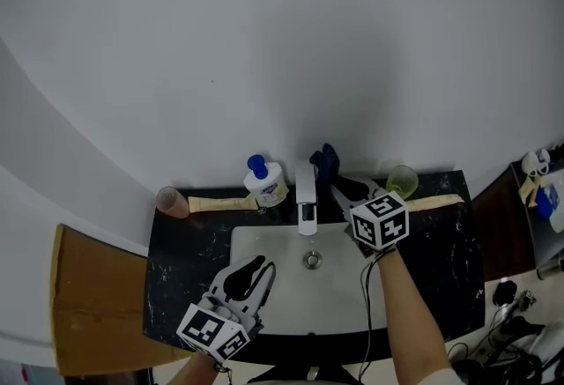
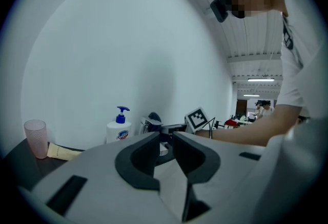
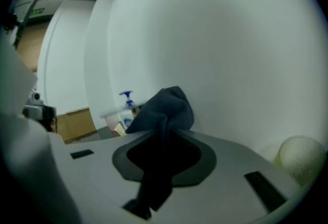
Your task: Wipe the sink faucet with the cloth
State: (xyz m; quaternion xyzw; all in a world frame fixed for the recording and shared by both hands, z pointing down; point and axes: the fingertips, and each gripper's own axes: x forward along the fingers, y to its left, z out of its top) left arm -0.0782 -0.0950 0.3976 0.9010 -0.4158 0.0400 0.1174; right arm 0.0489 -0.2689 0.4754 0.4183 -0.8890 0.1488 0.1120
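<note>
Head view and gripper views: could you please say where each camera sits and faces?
Head view: on the head, looking down at sink and faucet; left gripper, right gripper, forearm show.
Left gripper view: rides left gripper, faces faucet; empty jaws show.
Right gripper view: rides right gripper, faces wall; jaws clamp cloth.
Shared: soap bottle, all three.

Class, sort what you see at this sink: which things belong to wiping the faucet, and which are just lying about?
In the job: faucet, dark cloth, right claw gripping it.
Lying about: soap bottle, pink cup, pale green cup.
</note>
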